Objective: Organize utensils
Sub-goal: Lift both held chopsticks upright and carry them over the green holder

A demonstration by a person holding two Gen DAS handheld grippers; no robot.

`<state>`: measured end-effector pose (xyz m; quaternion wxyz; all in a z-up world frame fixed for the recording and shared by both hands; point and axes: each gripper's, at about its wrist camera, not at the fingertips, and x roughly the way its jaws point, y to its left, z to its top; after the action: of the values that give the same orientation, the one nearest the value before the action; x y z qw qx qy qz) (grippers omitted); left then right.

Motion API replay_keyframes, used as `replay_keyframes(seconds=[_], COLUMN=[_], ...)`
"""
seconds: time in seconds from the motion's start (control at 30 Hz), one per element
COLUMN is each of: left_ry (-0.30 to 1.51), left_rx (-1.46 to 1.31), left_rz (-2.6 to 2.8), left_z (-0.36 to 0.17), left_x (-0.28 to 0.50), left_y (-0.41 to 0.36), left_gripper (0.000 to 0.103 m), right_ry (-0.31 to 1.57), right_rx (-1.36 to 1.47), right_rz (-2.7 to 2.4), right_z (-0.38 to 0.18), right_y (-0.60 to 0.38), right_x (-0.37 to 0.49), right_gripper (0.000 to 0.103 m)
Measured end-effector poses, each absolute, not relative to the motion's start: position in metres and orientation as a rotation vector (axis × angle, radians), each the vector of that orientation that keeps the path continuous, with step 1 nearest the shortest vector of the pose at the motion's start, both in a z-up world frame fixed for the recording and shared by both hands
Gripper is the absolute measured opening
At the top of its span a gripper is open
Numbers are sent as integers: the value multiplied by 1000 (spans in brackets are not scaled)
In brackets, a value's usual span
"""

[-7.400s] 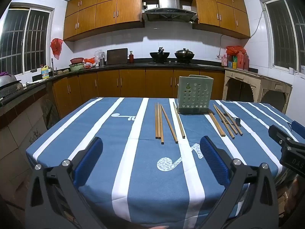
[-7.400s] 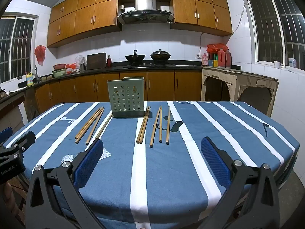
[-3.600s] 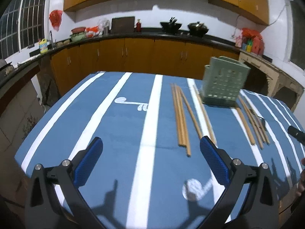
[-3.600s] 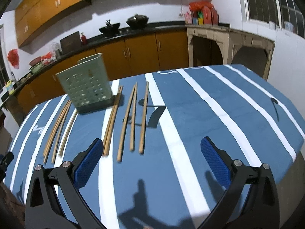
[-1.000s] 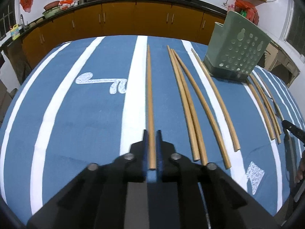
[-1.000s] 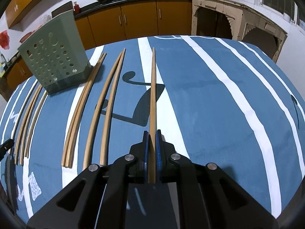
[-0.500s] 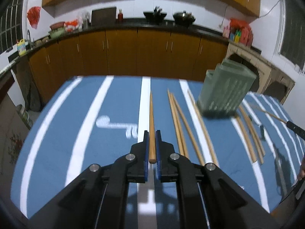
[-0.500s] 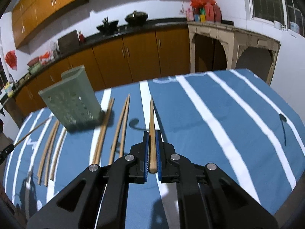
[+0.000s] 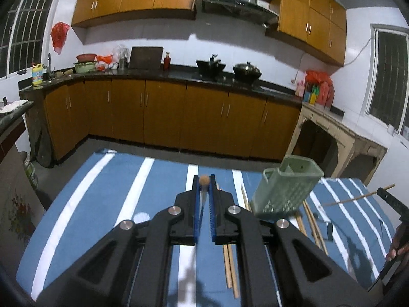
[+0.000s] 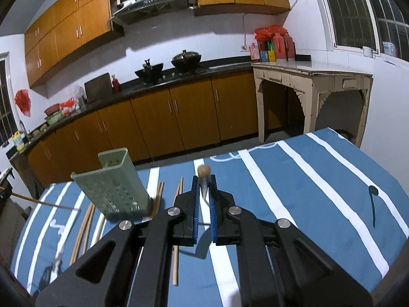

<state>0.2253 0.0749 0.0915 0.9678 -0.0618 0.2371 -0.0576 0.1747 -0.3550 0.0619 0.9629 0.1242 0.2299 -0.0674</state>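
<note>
My left gripper [image 9: 204, 184] is shut on a wooden chopstick [image 9: 204, 179], seen end-on and lifted above the blue striped tablecloth [image 9: 122, 199]. My right gripper [image 10: 203, 183] is shut on another chopstick [image 10: 203, 171], also seen end-on and raised. The green perforated utensil holder [image 9: 286, 186] stands on the table right of the left gripper; in the right wrist view it [image 10: 115, 189] is to the left. Several chopsticks [image 9: 230, 268] lie on the cloth beside the holder, also in the right wrist view [image 10: 176, 230]. The right gripper's chopstick [image 9: 358, 198] shows at the far right of the left wrist view.
Wooden kitchen cabinets [image 9: 166, 117] and a dark counter with woks [image 9: 246, 70] run behind the table. A cream side table [image 10: 314, 94] stands to the right. The table's far edge [image 10: 255, 151] is close ahead.
Both grippers have risen and tilted up with their chopsticks, which now point toward the cameras end-on. The table sits lower in both views.
</note>
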Motion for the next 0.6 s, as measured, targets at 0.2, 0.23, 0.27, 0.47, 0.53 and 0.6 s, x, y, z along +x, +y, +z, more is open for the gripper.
replay_keyframes(seconds=[0.2,0.23,0.27,0.47,0.53,0.6], left_ry=[438,430,419,331,297,263], left_rx=[-135,-137,-139,-153,-161,-182], left_rz=[-118,-123,-128,-167,-185,-204], left_z=[116,121,126,166,181,196], left_x=[232,232,232,226,225,225], left_y=[77,77,77,73,70,65], left_gripper=[7,7,7,7,7,7], right_ry=[407,393,377,269,225,180], right_rx=[263,264,268,316,343,370], right_rz=[-106,-101,-95,-54,-33,-10], right_z=[83,89,96,133,146,159], right_y=[-356,-356,-357,-360,-360,-359], right_x=[180,180,180,178,178,177], right_gripper=[8,8,8,8,8,8])
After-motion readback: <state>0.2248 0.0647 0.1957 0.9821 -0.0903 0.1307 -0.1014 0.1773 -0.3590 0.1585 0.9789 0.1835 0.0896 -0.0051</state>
